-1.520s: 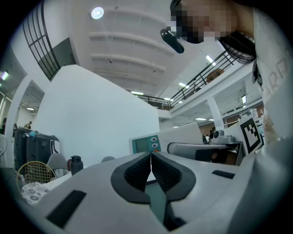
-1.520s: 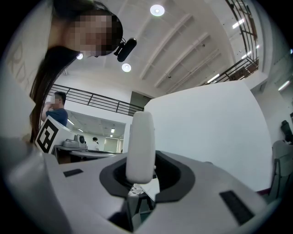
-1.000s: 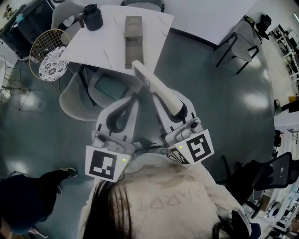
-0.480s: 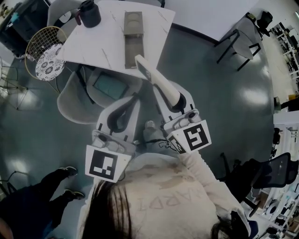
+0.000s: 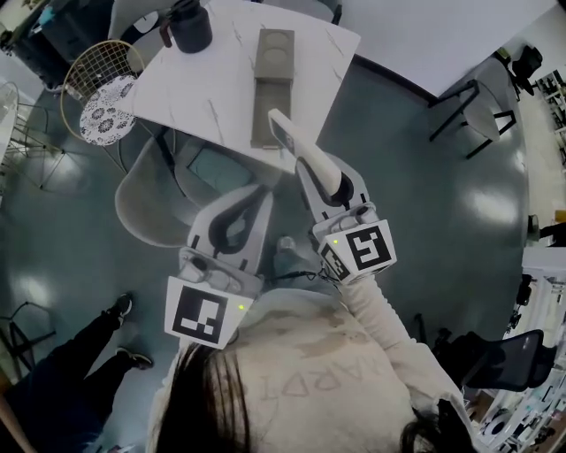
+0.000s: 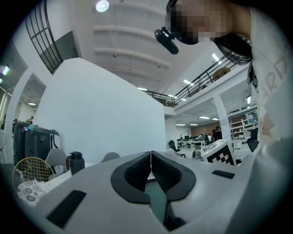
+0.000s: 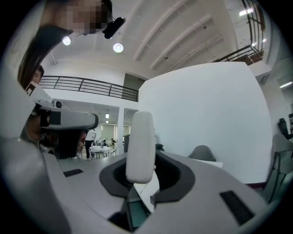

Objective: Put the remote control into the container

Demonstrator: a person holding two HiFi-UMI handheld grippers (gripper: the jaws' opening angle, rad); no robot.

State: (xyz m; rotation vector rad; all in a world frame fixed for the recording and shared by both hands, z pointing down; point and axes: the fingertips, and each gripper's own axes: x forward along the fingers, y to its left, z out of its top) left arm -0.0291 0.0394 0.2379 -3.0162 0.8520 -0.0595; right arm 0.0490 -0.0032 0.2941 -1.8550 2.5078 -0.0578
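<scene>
Right claw (image 5: 334, 184), level, clamps the remote (image 5: 301, 146), its tip above the near end of the container (image 5: 271, 88) (on the bench (image 5: 203, 88)). Left claw (image 5: 259, 195), shut and empty, is level, short of the container.

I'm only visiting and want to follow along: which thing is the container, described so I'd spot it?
Find the white marble table at the top of the head view. On it are a dark jug at the far left corner and, toward the right, the container. It is the long, narrow, grey-brown tray, with the white remote control pointing at its near end.
</scene>
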